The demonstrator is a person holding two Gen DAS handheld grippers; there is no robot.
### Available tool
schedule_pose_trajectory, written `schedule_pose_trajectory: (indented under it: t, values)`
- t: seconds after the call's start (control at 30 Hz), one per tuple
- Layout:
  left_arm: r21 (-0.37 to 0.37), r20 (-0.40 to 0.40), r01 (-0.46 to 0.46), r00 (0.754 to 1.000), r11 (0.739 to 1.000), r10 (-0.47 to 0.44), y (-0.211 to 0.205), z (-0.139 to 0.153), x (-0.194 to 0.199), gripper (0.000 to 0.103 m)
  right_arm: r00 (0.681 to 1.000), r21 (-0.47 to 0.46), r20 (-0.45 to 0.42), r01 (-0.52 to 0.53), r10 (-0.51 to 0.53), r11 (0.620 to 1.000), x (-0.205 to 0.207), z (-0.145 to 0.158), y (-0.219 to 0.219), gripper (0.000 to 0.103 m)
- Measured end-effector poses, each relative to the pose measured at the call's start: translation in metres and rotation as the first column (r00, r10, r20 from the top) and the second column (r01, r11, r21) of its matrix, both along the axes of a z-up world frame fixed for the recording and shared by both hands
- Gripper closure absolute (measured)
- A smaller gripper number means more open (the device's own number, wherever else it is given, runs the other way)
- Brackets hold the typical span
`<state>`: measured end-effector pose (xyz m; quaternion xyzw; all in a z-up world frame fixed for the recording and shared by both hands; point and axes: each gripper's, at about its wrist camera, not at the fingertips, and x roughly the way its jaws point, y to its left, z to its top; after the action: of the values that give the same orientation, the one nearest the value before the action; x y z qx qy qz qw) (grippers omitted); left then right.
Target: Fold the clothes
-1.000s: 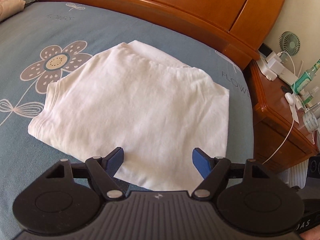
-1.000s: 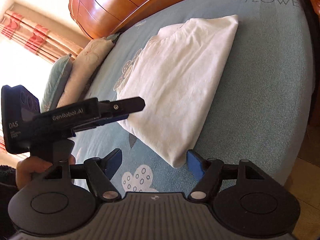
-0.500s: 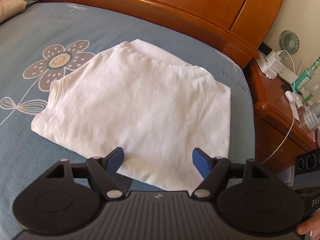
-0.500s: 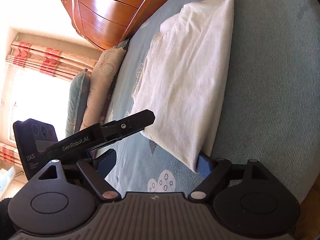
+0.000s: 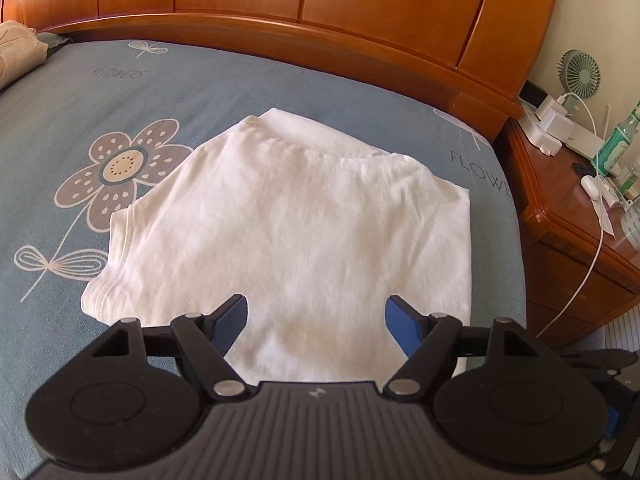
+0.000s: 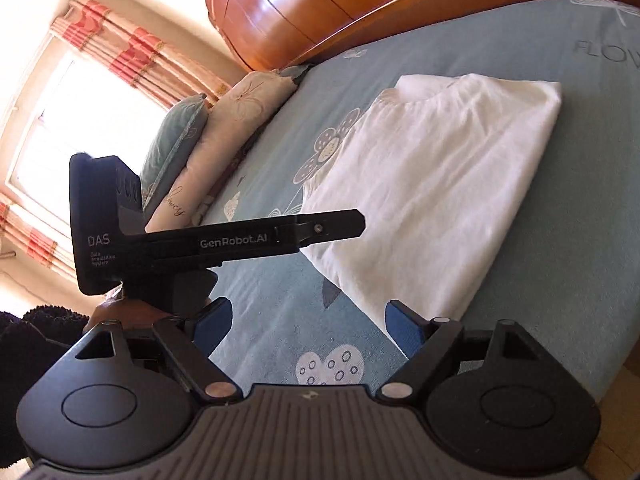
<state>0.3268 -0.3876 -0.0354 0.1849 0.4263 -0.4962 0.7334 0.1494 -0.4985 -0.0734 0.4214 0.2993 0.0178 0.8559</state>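
Blue-grey bedding printed with flowers covered the bed (image 5: 240, 92) under my hands, and a curved wooden headboard (image 5: 320, 8) ran along its far side. At the far left edge of the left wrist view a beige pillow (image 5: 16, 52) lay against the headboard. Next came a big brown flower print (image 5: 120, 168) on the sheet, its right petals tucked under the left edge of the folded white shirt (image 5: 304, 232). The shirt lay flat in the middle of the bed, collar toward the headboard and folded hem toward me. My left gripper (image 5: 316, 320) hovered over that near hem with its blue pads spread wide apart and nothing between them; whether the pads touched the cloth, I could not tell. To the right, past the edge of the bed, stood a wooden nightstand (image 5: 568, 240) with a small green fan (image 5: 580, 74), a white charger (image 5: 554, 122) with its cable, and a green bottle (image 5: 618, 144).

From my right wrist, a bright window with striped red curtains (image 6: 112, 52) filled the left, then two pillows (image 6: 224, 140) propped along the bed. My left gripper (image 6: 360, 222) reached in from the left, its tip near the shirt's (image 6: 440, 184) edge. My right gripper (image 6: 308, 328) was held wide apart too, empty, above the sheet just short of the shirt's nearest corner, which sat beside its right pad.
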Motion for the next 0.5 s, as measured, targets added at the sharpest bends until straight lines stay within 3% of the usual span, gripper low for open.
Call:
schedule_pose_trajectory:
  t: [0.1, 0.17, 0.3, 0.5]
  values:
    - [0.055, 0.026, -0.02, 0.999, 0.998, 0.019, -0.005, -0.008, 0.008, 0.027, 0.993, 0.022, -0.12, 0.022, -0.019, 1.0, 0.004, -0.017, -0.002, 0.016]
    - [0.093, 0.053, -0.037, 0.998, 0.995, 0.033, -0.005, -0.01, 0.011, 0.027, 0.991, 0.053, -0.125, 0.046, -0.039, 0.998, -0.005, -0.02, -0.004, 0.016]
    - [0.091, 0.053, -0.029, 0.998, 0.995, 0.024, -0.011, -0.002, 0.011, 0.027, 0.988, 0.046, -0.153, 0.03, -0.022, 0.998, -0.008, -0.017, -0.005, 0.016]
    - [0.065, 0.136, 0.1, 0.985, 0.993, -0.109, -0.056, 0.011, 0.0, 0.025, 0.986, -0.007, -0.166, -0.02, 0.019, 1.0, 0.001, -0.004, -0.006, 0.016]
